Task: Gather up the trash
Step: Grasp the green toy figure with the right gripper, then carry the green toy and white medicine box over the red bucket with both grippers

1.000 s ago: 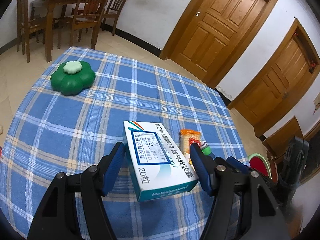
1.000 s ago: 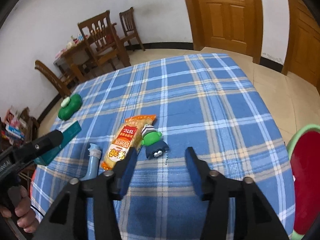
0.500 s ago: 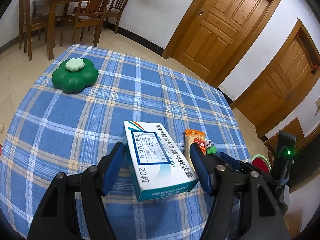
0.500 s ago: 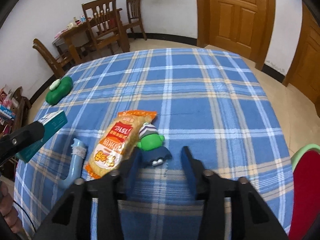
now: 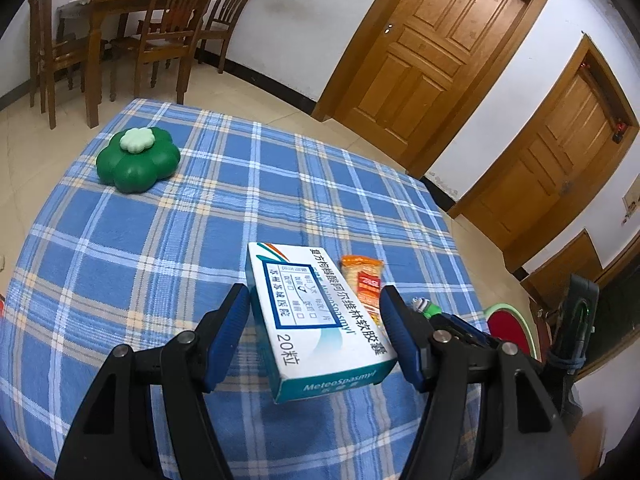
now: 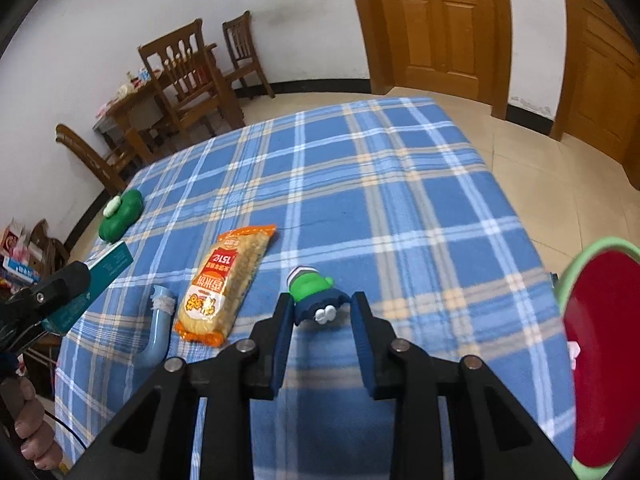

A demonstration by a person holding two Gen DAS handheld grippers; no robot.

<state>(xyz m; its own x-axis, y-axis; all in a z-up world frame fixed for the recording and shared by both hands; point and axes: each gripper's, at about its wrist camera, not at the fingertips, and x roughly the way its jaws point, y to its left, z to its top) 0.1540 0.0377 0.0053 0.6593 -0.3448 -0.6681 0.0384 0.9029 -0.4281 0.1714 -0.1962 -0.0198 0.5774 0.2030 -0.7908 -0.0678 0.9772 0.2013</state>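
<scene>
Blue plaid tablecloth (image 5: 160, 240), wooden chairs (image 5: 168, 32), two wooden doors (image 5: 432, 60)

On the counter (image 6: 400, 184), the snack pack (image 6: 224, 284) lies between the pipe (image 6: 158, 328) and the toy (image 6: 314, 294); flower box (image 6: 120, 220) far left.

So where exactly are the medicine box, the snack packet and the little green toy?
medicine box (image 5: 308, 312), left wrist view, top face.
snack packet (image 6: 224, 280), right wrist view, middle of wrapper.
green toy (image 6: 310, 286), right wrist view, green body.

Blue plaid tablecloth (image 6: 400, 200), orange snack packet (image 6: 224, 280), green flower-shaped box (image 5: 138, 158), white-teal carton (image 5: 316, 320).
</scene>
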